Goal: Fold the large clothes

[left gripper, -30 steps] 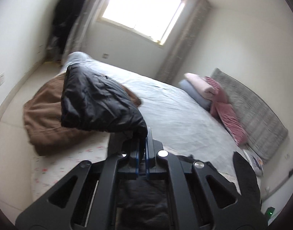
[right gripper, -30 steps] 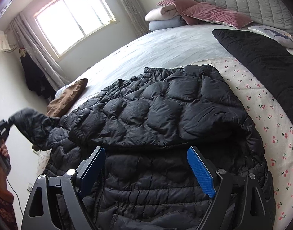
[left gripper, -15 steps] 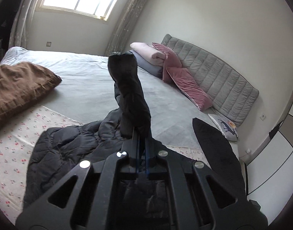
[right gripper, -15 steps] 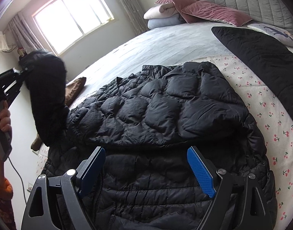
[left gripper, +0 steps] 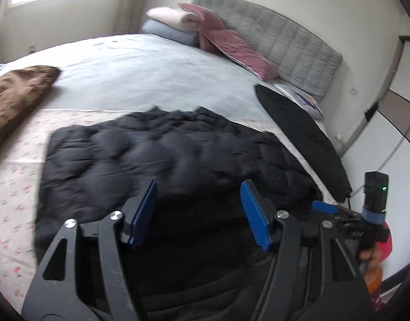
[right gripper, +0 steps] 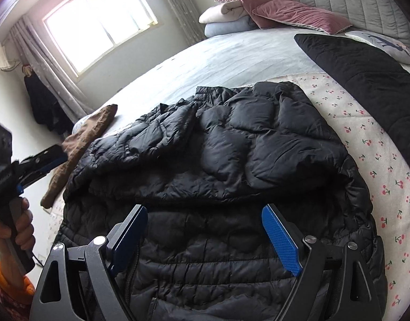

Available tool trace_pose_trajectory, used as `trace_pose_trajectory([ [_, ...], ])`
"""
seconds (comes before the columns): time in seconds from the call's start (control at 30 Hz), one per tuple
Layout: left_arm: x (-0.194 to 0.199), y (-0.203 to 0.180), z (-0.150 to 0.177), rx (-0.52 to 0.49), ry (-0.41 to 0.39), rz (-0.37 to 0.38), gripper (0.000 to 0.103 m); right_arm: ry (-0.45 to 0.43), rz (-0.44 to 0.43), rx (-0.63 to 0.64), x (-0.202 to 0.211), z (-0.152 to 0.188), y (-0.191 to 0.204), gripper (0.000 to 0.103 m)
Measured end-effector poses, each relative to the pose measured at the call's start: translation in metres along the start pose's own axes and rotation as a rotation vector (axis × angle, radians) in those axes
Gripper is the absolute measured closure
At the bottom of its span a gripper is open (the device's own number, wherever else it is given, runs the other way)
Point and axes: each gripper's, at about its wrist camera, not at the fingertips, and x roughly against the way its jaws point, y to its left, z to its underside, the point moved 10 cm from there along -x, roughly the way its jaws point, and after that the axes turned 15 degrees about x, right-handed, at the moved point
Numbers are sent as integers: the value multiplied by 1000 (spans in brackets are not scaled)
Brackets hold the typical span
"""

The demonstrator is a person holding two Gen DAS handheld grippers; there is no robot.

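- The right gripper (right gripper: 205, 236) hovers low over the near hem of the jacket (right gripper: 218, 160), jaws wide apart and holding nothing.
- The left gripper (left gripper: 198, 211) also stands apart and empty, poised above the jacket's near-left part; its view is motion-blurred.
- The jacket lies on the bed (right gripper: 231, 53), straight ahead of both grippers, its long axis running away from them toward the far side of the bed.
- One sleeve (right gripper: 151, 136) lies folded across the chest, slanting to the left edge.
- Judged from this, the next fold probably turns on the near hem: both grippers sit above it, the right one nearer and more square to it.
- A brown garment (right gripper: 81, 144) lies beyond the left edge, a black one (right gripper: 365, 80) to the right.
- Pillows (right gripper: 271, 13) are stacked at the headboard.
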Motion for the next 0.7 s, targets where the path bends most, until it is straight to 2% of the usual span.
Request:
trace_pose_trajectory([
  [0.07,11,35,-5,49,-25,-32,38,-13,-33,5,4,-6,8,15],
  [0.17,15,87,-7,144,-18,-49,39,-20,-95,-12,0,-24,21,15],
  [0.3,5,107,-1,150,7,-25,42,-2,-197,-137,-40,-63,21,15],
  [0.47,-24,115,22,86,65,-43,45,23,-211,-313,-106,-86,1,16],
  [0.5,-30,117,27,72,79,-52,45,39,-231,-363,-120,-85,-1,23],
  [0.53,-36,120,32,58,95,-69,45,53,-258,-388,-129,-83,0,41],
  [0.57,-38,122,36,51,107,-81,45,68,-285,-399,-136,-82,4,72],
  [0.6,-43,127,41,45,123,-97,45,85,-275,-386,-141,-79,6,87],
  [0.7,-49,141,54,56,155,-104,45,8,-184,-278,-115,-83,12,92],
])
